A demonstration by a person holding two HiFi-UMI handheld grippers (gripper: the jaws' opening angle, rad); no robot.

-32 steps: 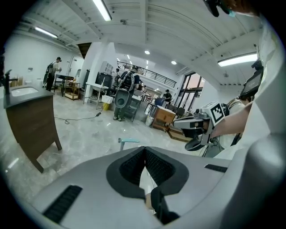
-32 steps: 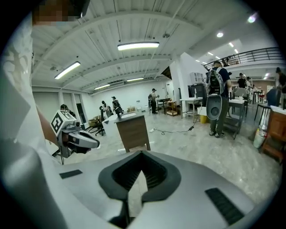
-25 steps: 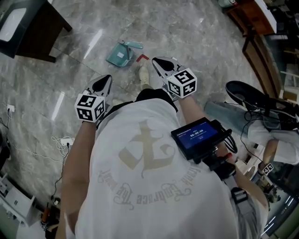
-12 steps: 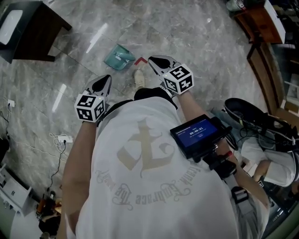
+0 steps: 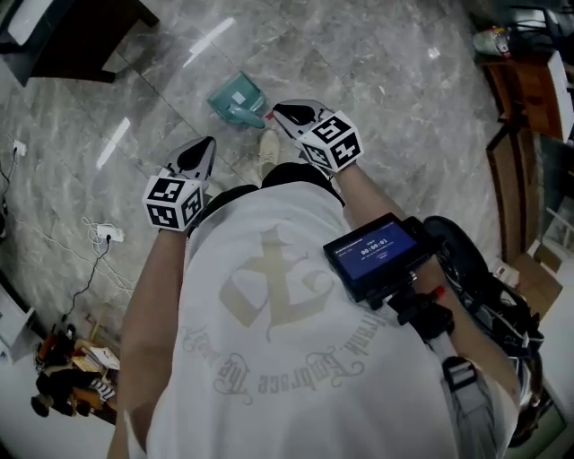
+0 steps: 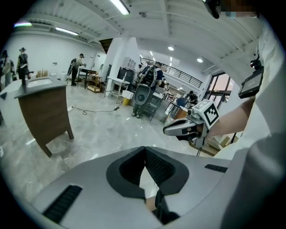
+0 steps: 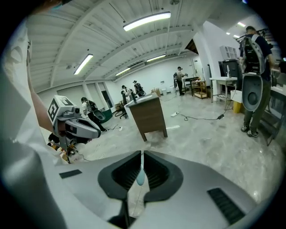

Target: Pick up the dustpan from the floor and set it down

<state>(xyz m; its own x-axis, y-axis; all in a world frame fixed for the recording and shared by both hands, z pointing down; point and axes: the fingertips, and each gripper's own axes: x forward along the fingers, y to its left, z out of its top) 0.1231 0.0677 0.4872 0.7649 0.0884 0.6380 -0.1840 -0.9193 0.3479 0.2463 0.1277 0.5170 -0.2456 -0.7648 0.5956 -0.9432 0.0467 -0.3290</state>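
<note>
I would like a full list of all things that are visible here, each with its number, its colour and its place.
plastic dustpan: one, teal, on the grey marble floor, upper middle.
wooden desk: one, dark brown, top left corner.
power strip with cable: one, white, on the floor at left.
wooden furniture: one piece, reddish brown, right edge.
small screen: one, black with blue display, against the shirt.
shoe: one seen, pale, just below the dustpan.
T-shirt: one, white, centre.
left gripper: one, grey and black, shut, empty, left of the shoe.
right gripper: one, grey and black, shut, beside the dustpan.
</note>
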